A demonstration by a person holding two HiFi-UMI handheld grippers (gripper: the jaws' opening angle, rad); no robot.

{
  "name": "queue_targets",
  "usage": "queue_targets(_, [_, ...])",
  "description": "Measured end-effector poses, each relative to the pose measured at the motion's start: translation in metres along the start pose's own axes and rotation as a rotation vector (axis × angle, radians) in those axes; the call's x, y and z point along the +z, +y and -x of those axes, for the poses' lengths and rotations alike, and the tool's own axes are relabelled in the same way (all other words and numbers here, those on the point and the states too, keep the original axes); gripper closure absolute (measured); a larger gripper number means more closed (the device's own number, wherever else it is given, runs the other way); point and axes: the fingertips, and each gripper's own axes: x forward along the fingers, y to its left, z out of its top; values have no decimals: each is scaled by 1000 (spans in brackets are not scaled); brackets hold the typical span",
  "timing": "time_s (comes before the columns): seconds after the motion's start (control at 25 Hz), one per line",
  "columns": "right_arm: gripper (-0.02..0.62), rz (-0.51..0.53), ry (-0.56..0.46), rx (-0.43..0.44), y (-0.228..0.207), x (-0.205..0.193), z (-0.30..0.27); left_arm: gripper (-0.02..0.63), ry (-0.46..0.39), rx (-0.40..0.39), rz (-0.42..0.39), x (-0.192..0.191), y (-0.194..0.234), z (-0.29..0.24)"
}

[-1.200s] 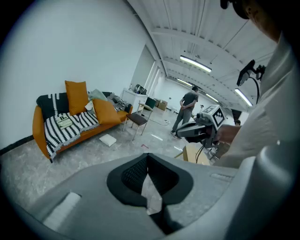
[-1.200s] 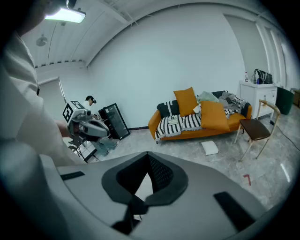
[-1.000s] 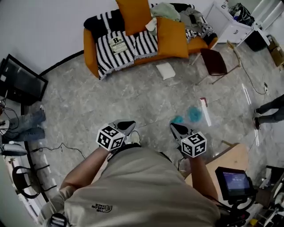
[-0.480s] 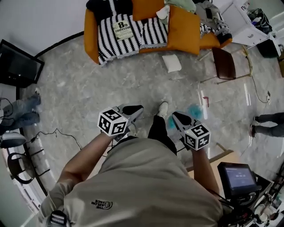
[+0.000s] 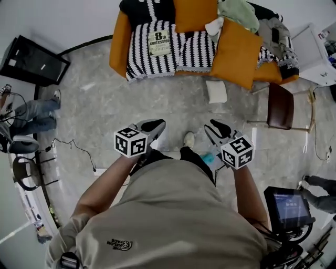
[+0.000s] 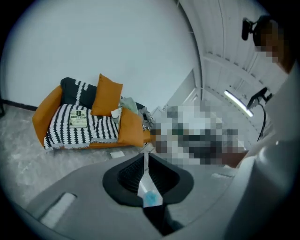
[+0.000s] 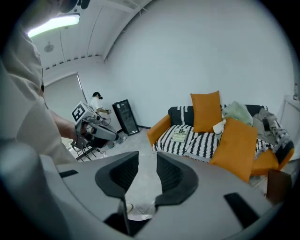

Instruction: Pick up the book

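The book [image 5: 160, 43], pale with dark print, lies flat on the black-and-white striped blanket on the orange sofa [image 5: 119, 39]. It also shows in the left gripper view as the book [image 6: 78, 118] and in the right gripper view as the book [image 7: 179, 133]. Both grippers are held in front of the person's body, well short of the sofa. My left gripper [image 5: 156, 125] [image 6: 144, 157] has its jaws together with nothing in them. My right gripper [image 5: 217, 126] [image 7: 147, 161] stands open and empty. The left gripper [image 7: 93, 130] also appears in the right gripper view.
Orange cushions [image 5: 236, 52] and loose clothes [image 5: 239, 13] lie on the sofa. A white cushion [image 5: 216, 91] lies on the floor before it, a brown chair [image 5: 281, 106] to the right. A black cabinet [image 5: 34, 60] and another person's legs [image 5: 31, 118] are at left.
The person has walked toward the sofa, which is now nearer and more centred. My right gripper's jaws, shut before, now stand apart. The left gripper stays shut.
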Motion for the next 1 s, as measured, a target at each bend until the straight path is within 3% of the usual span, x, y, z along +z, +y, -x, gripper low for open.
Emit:
queue_targets(0.24, [468,17,12,85,-72,34,-38,580,-87,62,146,44,24,-27])
queue_targets(0.64, [468,18,75,145,-114,100,-157,534,-151,40,287,101,128,-62])
queue_targets(0.84, [468,57,74,120,-133,167,-212,523,-133,-23,279,146,181,-77])
queue_targets(1.0, [468,54,89,130,-149,197,-263,518,-90,-35,252,168,217,-89])
